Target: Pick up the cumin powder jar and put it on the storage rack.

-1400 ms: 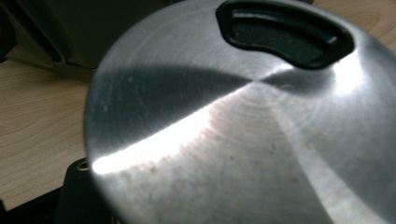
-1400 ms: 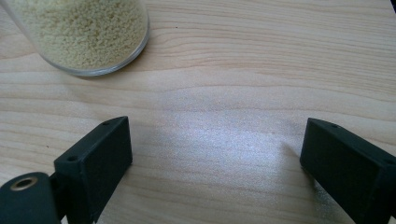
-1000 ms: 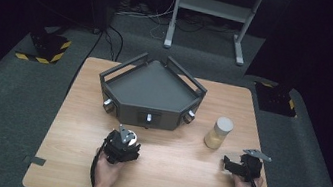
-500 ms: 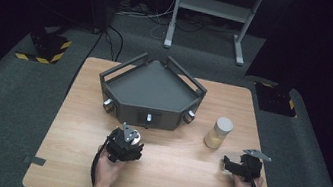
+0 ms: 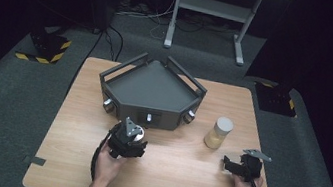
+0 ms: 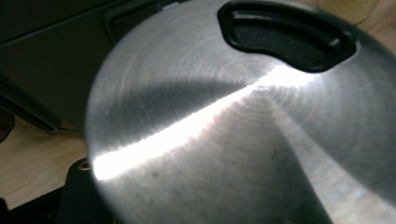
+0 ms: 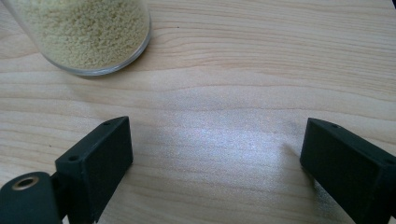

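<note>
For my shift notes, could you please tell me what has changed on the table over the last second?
Nothing has visibly changed: the left gripper stays shut on the steel lid before the grey tray, and the right gripper rests open near the grain jar.

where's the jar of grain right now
In the high view the jar of grain stands upright on the table's right half, between the dark angular device and the right gripper.
</note>
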